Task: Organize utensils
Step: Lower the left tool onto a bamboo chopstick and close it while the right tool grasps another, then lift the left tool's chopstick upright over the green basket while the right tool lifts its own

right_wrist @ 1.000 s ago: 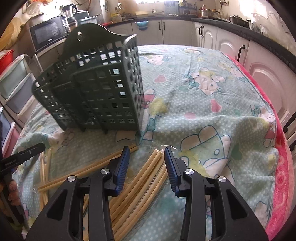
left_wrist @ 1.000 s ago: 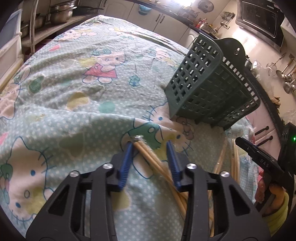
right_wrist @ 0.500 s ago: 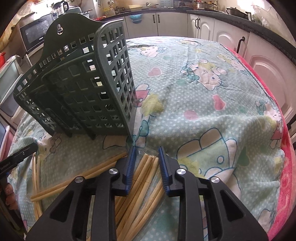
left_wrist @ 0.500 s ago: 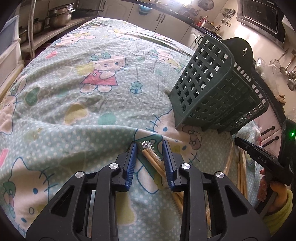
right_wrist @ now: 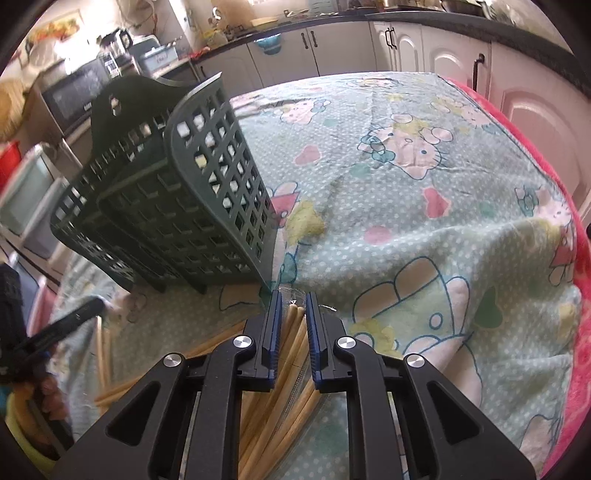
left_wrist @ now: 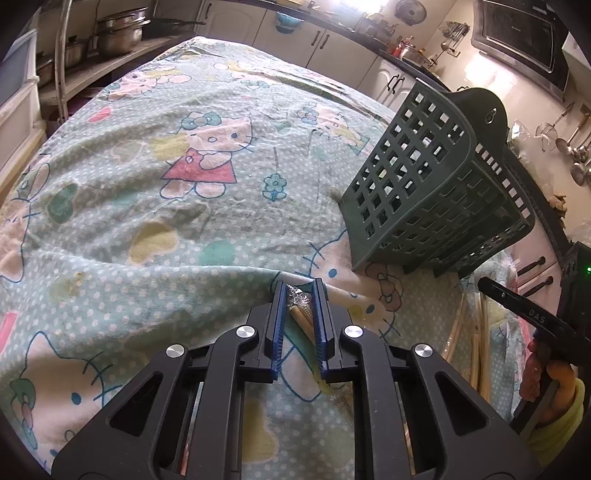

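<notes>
A dark green lattice utensil holder (left_wrist: 436,206) stands on the patterned tablecloth; it also shows in the right wrist view (right_wrist: 170,206). My left gripper (left_wrist: 299,291) is shut on a pack of pale bamboo straws with a small brush (left_wrist: 301,306), lifted slightly off the cloth. My right gripper (right_wrist: 291,301) is shut on a clear bag of bamboo straws (right_wrist: 291,325), just in front of the holder's right corner. More loose straws (right_wrist: 155,373) lie on the cloth to the left of the right gripper.
The cloth (left_wrist: 166,192) covers the whole table and is wrinkled. A red edge (right_wrist: 569,229) borders it on the right. Kitchen cabinets (right_wrist: 406,48) and a shelf with pots (left_wrist: 122,33) surround the table.
Both grippers have closed from open onto their straw packs. Both have moved forward, nearer the holder.
</notes>
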{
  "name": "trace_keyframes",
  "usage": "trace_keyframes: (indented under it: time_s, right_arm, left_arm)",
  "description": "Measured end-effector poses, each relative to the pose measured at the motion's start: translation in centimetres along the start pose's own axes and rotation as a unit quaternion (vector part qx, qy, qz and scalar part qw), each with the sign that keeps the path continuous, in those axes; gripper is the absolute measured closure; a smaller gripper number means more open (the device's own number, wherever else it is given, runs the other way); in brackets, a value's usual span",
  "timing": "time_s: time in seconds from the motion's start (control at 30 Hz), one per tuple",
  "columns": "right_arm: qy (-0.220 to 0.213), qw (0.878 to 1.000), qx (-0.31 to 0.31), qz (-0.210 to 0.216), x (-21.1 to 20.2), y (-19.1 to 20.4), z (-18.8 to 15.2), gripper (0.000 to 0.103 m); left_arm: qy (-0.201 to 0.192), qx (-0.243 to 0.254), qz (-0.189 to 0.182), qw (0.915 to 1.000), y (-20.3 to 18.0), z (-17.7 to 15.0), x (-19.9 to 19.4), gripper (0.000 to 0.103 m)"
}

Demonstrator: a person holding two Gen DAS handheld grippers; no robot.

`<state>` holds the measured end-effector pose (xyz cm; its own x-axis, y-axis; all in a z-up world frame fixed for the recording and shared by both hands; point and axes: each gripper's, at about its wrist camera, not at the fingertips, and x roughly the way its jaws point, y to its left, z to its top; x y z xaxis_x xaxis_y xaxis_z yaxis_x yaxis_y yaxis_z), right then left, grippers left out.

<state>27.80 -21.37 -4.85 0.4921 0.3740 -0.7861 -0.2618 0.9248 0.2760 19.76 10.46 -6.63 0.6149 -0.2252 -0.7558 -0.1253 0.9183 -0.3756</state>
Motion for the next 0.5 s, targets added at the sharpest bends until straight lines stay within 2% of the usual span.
trace_keyframes:
  time_s: [0.23,0.5]
  right_arm:
    - [-0.021,0.998,0.024,0.045,-2.4,-1.2,0.5,0.091]
    - [-0.063,0.995,0.008,0.076,-6.1,-0.5,0.5,0.092]
  left_arm:
    - [-0.013,0.008,-0.016,0.9998,-0.5,-0.1,-1.0,0.096]
    - [-0.044,0.026,-0.038,0.998,-1.7,1.0,-3.7,0.097]
